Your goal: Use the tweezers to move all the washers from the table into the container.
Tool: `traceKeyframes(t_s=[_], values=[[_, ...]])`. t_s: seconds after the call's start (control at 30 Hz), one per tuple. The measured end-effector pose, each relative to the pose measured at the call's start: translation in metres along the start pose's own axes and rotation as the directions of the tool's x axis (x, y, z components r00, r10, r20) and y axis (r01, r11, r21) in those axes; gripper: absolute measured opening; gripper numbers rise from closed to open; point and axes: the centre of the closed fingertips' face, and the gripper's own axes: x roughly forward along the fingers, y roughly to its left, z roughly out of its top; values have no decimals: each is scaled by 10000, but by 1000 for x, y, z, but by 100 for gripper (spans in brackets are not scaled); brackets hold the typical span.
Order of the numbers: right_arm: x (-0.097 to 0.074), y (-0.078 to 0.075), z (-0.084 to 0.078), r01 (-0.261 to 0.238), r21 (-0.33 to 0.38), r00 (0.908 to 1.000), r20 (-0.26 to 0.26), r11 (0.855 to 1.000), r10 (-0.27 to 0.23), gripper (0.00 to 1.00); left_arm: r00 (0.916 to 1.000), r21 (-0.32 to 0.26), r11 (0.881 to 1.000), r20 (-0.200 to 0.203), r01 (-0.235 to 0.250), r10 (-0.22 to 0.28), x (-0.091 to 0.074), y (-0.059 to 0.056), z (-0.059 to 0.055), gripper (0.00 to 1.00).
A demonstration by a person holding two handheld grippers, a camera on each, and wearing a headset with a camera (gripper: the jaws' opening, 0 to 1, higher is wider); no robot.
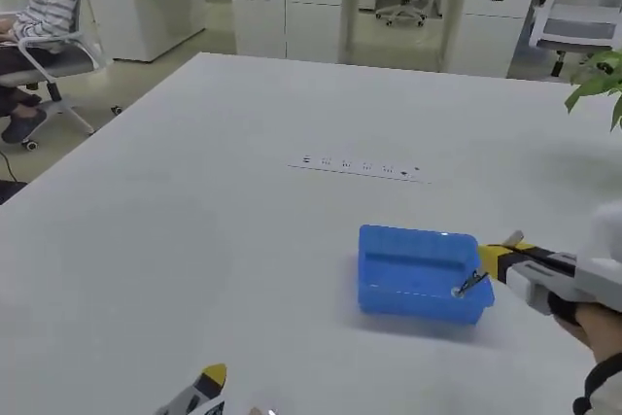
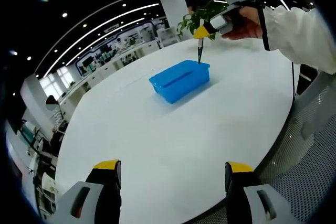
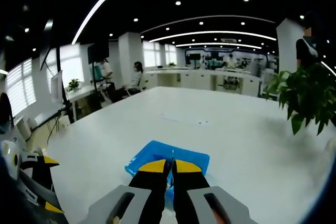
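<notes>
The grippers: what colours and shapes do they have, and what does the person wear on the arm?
The left gripper and the right gripper look alike: grey bodies, black jaws, yellow tips. The sleeve is white, with a black band at its cuff.

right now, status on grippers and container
Right gripper shut on tweezers, tips at corner of blue container. Left gripper open, low over table. Cannot tell if tips hold a washer. Nothing in the way.
</notes>
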Motion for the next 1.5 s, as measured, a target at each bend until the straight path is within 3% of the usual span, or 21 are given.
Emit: traceKeyframes(t_s=[0.13,0.57,0.9,1.5], values=[[13,-4,2,94,-170,9999,-52,9998,-95,0,10000,1,10000,-66,17,-17,0,0,-1,83],[53,-5,-36,-61,-627,9929,-1191,9980,-14,0,9997,-118,9999,-223,-96,93,1,2,-4,83],[67,-10,-48,-216,-944,9880,-1543,9953,68,0,9990,-124,9999,-443,-95,90,3,1,-8,83],[71,-12,-52,-373,-858,9859,-1658,9956,227,0,9981,-135,9998,-610,-119,110,5,2,-10,83]])
